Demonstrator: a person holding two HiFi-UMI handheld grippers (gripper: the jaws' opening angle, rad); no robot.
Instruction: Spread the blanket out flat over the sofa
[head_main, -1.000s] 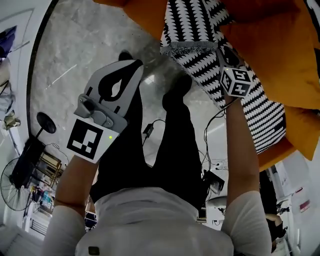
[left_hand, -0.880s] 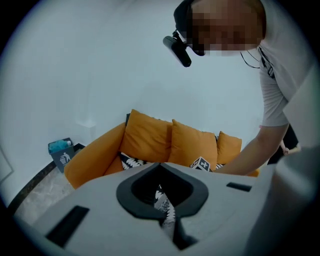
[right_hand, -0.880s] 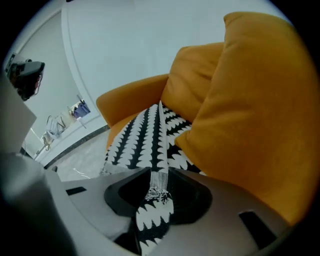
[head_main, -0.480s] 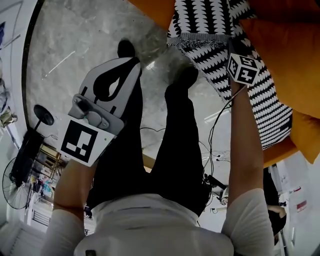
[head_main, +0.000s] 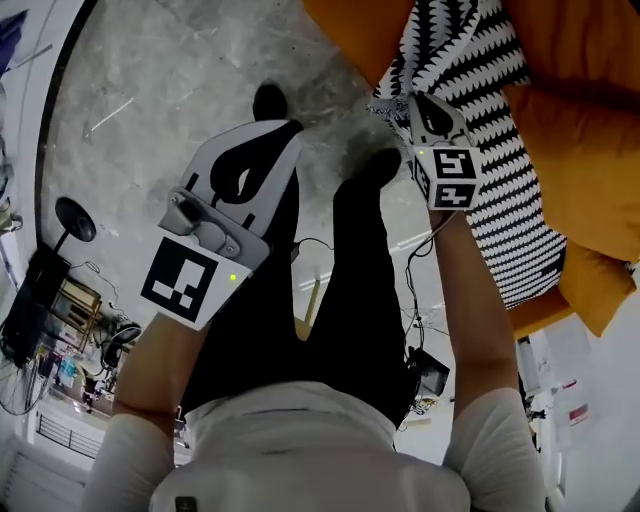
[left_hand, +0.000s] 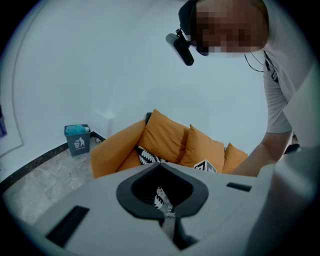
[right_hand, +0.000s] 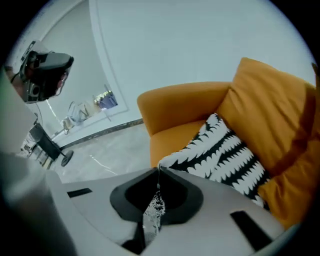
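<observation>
Head view: the blanket (head_main: 500, 200) lies crumpled on the orange sofa (head_main: 570, 150). Its long axis runs from the top of the frame down toward the lower right, along the seat's front edge. One short, fringed end points toward the marbled grey floor (head_main: 170, 90). The right gripper (head_main: 425, 100) sits at that end with its jaws clamped together on the fringed edge. In the right gripper view a speckled sliver of fabric is pinched in the slit between the jaws and a loose thread stands up from it. From there the blanket stretches away to the right across the seat toward a plump back cushion (right_hand: 270, 110).

The cloth looks like a soft knit, with rows of black and white leaf-like scallops.

The left gripper (head_main: 270, 135) hangs well apart from the blanket, over the floor by the person's legs. Its jaws are drawn together and grip nothing. The left gripper view shows the blanket only far off on the seat.
</observation>
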